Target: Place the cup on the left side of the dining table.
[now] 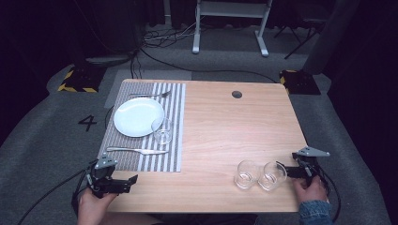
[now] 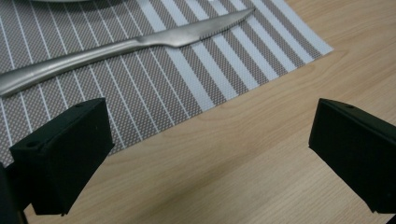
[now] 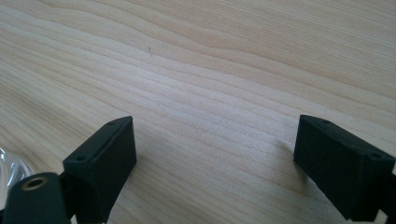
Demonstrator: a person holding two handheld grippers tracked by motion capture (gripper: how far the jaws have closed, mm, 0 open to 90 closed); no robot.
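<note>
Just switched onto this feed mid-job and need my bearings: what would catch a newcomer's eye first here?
First, the striped placemat at the table's far left, set with a white plate, a fork beyond it, a knife on its near side and a glass by the plate's rim. Next, two empty glasses side by side near the front right edge, the right hand-held gripper open beside them. The left hand-held gripper waits open at the front left.

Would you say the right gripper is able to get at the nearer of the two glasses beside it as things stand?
Probably yes. The right gripper has its jaws open, right beside the nearer glass, with only bare table around. The second glass touches it on the far side.
</note>
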